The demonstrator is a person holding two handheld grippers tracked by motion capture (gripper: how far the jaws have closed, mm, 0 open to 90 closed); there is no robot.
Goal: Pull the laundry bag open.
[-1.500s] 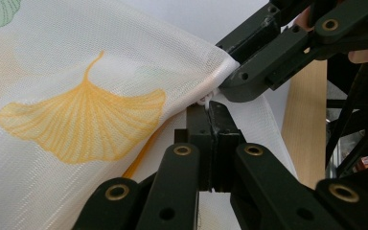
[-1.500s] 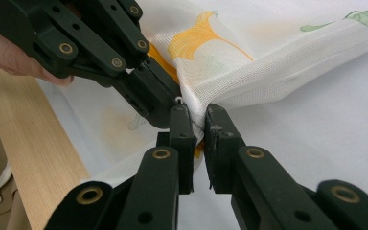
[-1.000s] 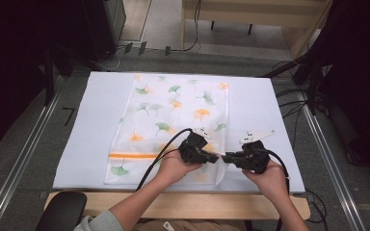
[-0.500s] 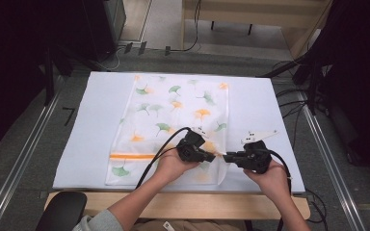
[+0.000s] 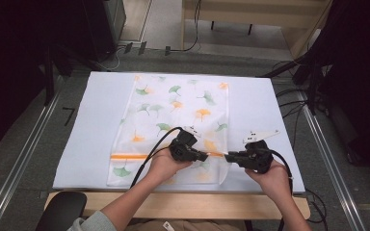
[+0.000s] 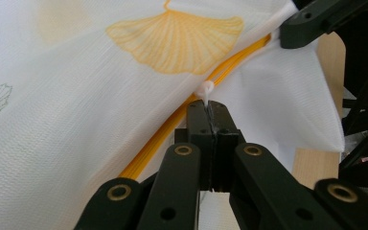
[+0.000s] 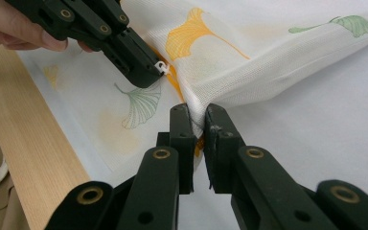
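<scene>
Nearest the table's front edge, the right gripper (image 7: 197, 120) was clamped on the edge of the ginkgo-print mesh bag (image 5: 178, 115). Just beyond it, the left gripper (image 6: 211, 112) pinched the white zipper pull (image 6: 205, 89) on the orange zipper (image 6: 172, 129); the bag lay flat on the white table cover (image 5: 91, 120).

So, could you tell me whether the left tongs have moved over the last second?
Yes, the left tongs slid slightly left along the orange zipper, away from the table and its right edge.

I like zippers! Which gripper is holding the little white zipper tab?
The left gripper pinches the white zipper tab; the right gripper grips only the bag's cloth edge.
</scene>
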